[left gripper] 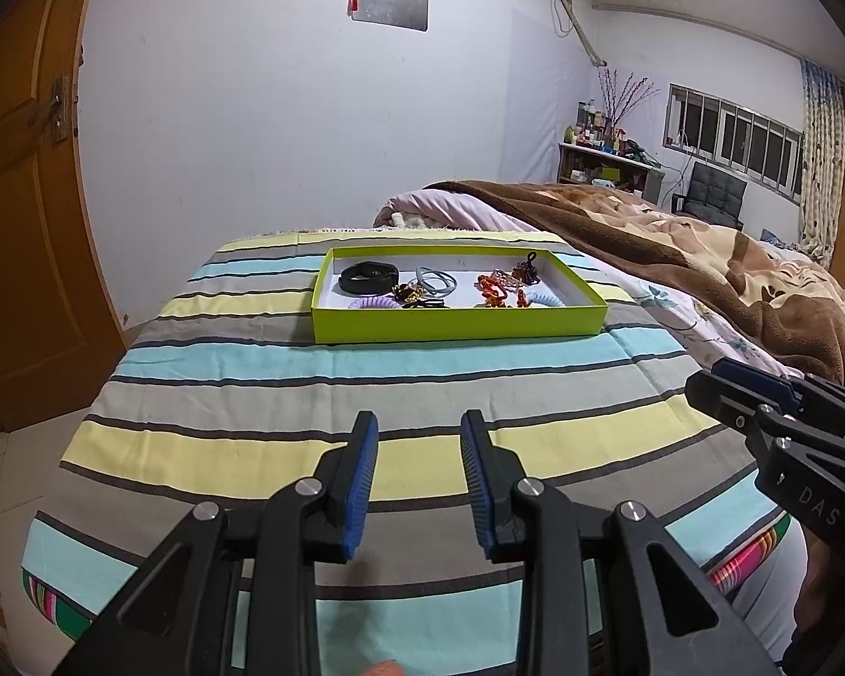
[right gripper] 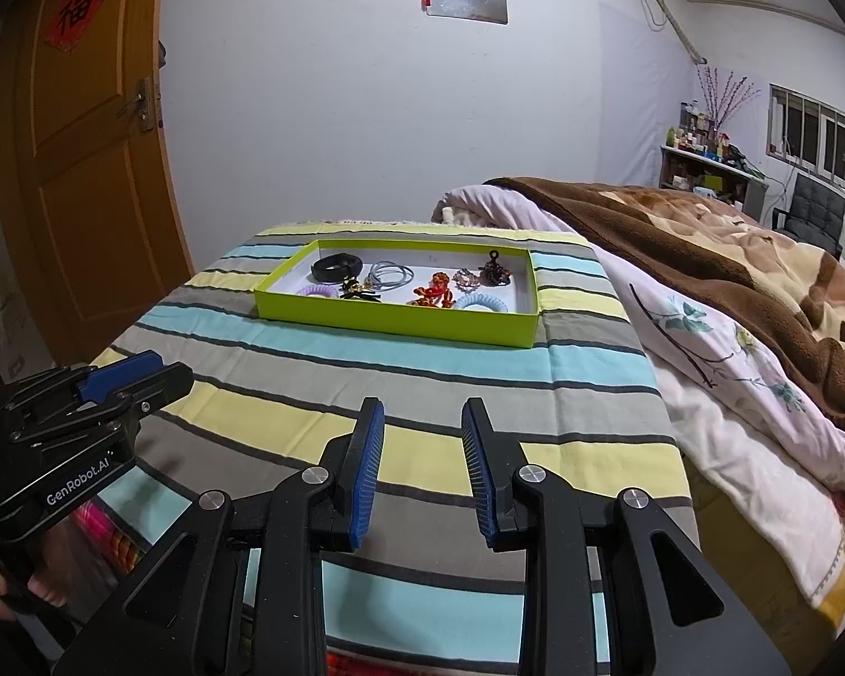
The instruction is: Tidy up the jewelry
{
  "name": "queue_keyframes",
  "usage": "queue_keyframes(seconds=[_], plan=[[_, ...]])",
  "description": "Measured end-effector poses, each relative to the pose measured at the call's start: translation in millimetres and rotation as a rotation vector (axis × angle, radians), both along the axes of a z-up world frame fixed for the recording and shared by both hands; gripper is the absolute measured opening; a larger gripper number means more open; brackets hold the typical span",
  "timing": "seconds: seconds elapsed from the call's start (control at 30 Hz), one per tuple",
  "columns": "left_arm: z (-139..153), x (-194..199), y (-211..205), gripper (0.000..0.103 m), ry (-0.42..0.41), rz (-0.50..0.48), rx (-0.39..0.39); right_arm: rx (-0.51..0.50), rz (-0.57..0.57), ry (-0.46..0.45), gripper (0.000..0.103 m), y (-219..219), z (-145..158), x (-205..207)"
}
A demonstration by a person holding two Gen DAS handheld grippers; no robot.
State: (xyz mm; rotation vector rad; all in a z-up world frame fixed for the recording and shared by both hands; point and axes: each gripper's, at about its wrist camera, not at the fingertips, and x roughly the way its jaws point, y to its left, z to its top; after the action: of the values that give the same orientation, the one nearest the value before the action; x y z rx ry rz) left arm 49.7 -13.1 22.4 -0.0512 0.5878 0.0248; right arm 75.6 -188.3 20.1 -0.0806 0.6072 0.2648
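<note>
Two grippers were mine: my left gripper (left gripper: pixel 419 479), lettered "GenRobot.AI", and my right gripper (right gripper: pixel 422 467), fingers apart and empty over the striped cloth (left gripper: pixel 366 372). At twelve o'clock the green tray (left gripper: pixel 456 327) held the jewelry (left gripper: pixel 493 287).

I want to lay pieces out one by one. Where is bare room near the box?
The striped cloth between the green box and both grippers is bare. Inside the box, the middle is crowded with jewelry; only its far edge is free.

tray (left gripper: pixel 456 327): lime green, white inside | cloth (left gripper: pixel 310 394): yellow, aqua, grey stripes | blanket (left gripper: pixel 704 259), 2 o'clock: brown | door (right gripper: pixel 84 197): orange-brown
</note>
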Motion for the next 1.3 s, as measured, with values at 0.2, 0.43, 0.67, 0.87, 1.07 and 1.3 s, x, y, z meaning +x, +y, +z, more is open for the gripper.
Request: queue_keyframes(seconds=[0.2, 0.43, 0.67, 0.87, 1.07, 1.3], plan=[[0.7, -0.3, -0.4, 0.032, 0.000, -0.001, 0.002, 0.000, 0.000, 0.001, 0.029, 0.5, -0.1, -0.4], [0.7, -0.5, -0.6, 0.032, -0.001, 0.000, 0.003, 0.001, 0.000, 0.001, 0.029, 0.6, 0.0, -0.3], [0.0, -0.9, -3.1, 0.032, -0.003, 0.002, 0.010, 0.001, 0.000, 0.002, 0.029, 0.6, -0.2, -0.2], [-0.2, -1.2, -4.1, 0.032, -0.002, 0.003, 0.011, 0.000, 0.000, 0.005, 0.029, 1.4, 0.7, -1.1], [-1.7, -0.9, -3.7, 0.032, 0.004, 0.005, 0.009, 0.001, 0.001, 0.007, 0.029, 1.9, 0.6, -1.1], [-2.6, -1.0, -2.8, 0.032, 0.004, 0.009, 0.014, 0.000, 0.001, 0.008, 0.029, 2.1, 0.4, -1.0]])
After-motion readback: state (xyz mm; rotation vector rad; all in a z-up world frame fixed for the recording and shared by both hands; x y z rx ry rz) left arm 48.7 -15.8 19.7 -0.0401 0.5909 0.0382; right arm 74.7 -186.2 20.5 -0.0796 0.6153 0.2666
